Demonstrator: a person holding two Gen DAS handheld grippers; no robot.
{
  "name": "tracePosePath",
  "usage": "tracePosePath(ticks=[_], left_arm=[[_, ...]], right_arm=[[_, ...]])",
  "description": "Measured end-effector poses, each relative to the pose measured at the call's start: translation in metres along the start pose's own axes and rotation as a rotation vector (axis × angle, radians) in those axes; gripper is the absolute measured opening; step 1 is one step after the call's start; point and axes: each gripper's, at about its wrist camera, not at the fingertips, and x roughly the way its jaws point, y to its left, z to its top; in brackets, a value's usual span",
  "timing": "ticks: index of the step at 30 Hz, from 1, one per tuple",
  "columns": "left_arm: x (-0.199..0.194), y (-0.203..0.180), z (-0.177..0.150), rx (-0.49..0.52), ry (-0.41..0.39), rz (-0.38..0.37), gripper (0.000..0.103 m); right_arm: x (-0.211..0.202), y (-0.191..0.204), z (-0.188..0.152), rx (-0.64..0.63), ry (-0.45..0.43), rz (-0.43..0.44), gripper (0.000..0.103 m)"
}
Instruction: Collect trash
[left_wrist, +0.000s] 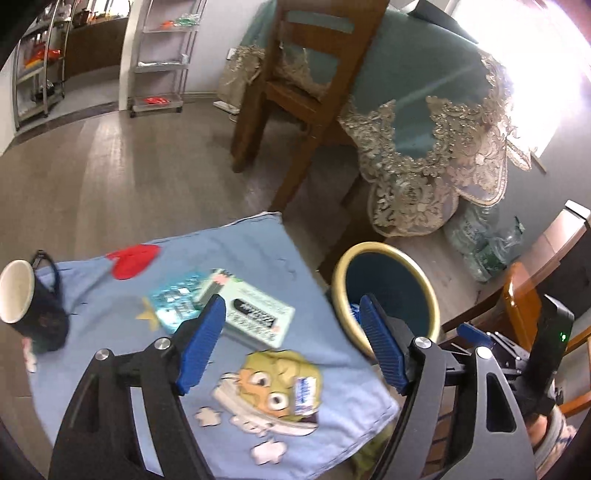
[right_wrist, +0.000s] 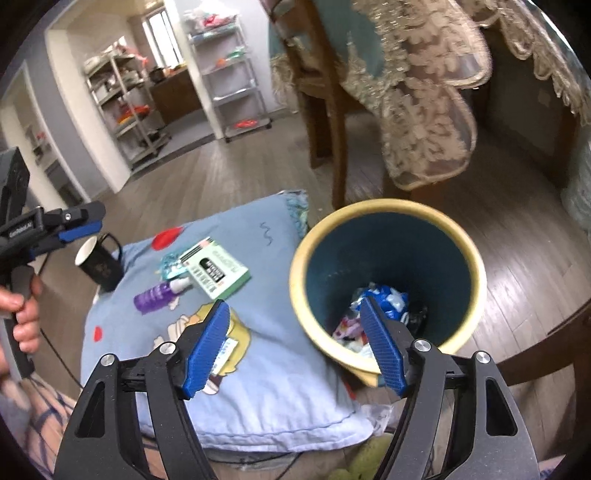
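A yellow-rimmed blue trash bin stands right of a light blue cushion; it also shows in the left wrist view. Crumpled wrappers lie in its bottom. On the cushion lie a green box, a teal foil wrapper, a purple bottle and a small blue-white wrapper. My left gripper is open and empty above the cushion. My right gripper is open and empty over the bin's near rim.
A dark mug stands at the cushion's left edge. A wooden chair and a table with a lace-trimmed teal cloth stand behind. Metal shelves line the far wall. Plastic bottles lie by the table.
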Motion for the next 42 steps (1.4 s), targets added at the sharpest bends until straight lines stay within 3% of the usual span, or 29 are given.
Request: tracePosePath(ticks=[16, 32, 36, 42], left_arm=[[0.013, 0.091, -0.013, -0.081, 0.046, 0.082, 0.074], [0.034, 0.111, -0.017, -0.085, 0.109, 0.106, 0.074], [0.055, 0.111, -0.023, -0.056, 0.184, 0.107, 0.074], [0.102, 0.103, -0.044, 0.107, 0.343, 0.184, 0.074]], right_arm=[[0.058, 0.039, -0.009, -0.071, 0.115, 0.045, 0.074], [0.072, 0.056, -0.017, -0.113, 0.153, 0.090, 0.074], [0.073, 0.056, -0.018, -0.104, 0.160, 0.095, 0.074], [0.083, 0.057, -0.023, -0.101, 0.189, 0.105, 0.074]])
